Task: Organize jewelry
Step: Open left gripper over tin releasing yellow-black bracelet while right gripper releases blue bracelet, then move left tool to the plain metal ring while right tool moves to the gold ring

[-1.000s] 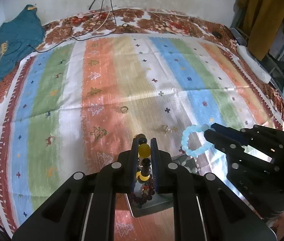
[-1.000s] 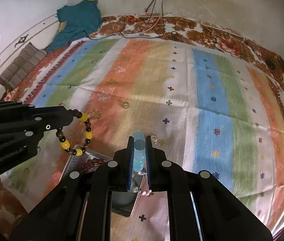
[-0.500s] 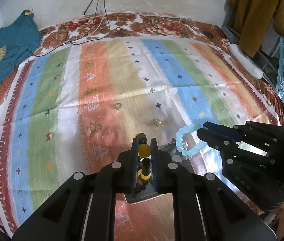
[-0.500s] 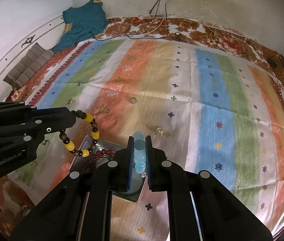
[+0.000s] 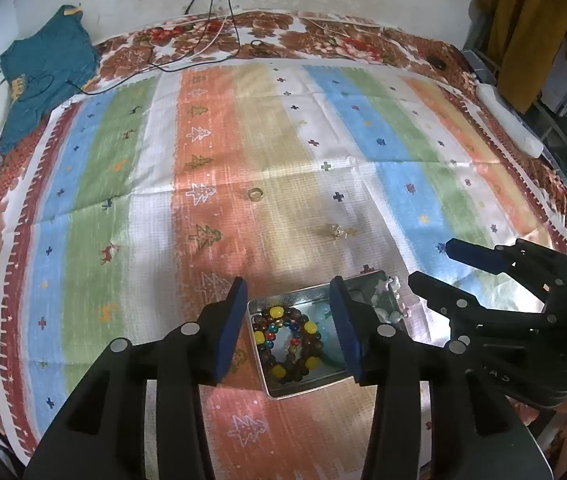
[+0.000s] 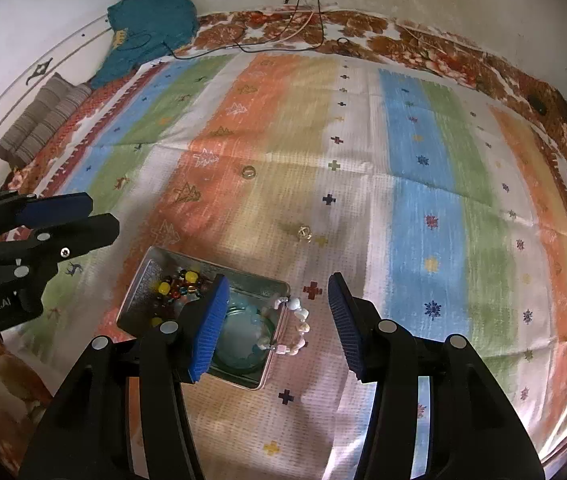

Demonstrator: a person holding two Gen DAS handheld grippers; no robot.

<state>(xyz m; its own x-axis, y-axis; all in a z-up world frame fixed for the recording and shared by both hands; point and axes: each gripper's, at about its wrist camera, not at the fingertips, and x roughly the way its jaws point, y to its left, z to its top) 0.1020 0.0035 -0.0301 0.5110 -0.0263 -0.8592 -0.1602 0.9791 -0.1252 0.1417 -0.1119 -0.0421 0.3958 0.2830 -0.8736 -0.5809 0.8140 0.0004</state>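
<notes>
Far left on the bed, we see a teal shirt (image 5: 45,76) crumpled near the wall, with black cables (image 5: 203,46) trailing over the striped blanket (image 5: 219,148). Our left gripper (image 5: 289,326) hangs with its jaws spread wide, gripping nothing, right above the metal tin (image 5: 325,384). Down in that tin lies the brown and yellow bead bracelet (image 5: 289,338), coiled in a ring, with a pale blue bracelet (image 6: 243,334) beside it on the right. A white bead bracelet (image 6: 293,326) drapes over the tin's right rim, half in and half out. Farther off, mid-blanket, we spot a small ring (image 5: 255,194) lying alone, and to its right, a bit nearer, a tiny gold trinket (image 5: 337,230), too small to make out. Then our right gripper (image 6: 275,320), jaws also wide apart and empty, hovers over the tin's right edge. Far right, a mustard garment (image 5: 523,24) hangs by the wall.
</notes>
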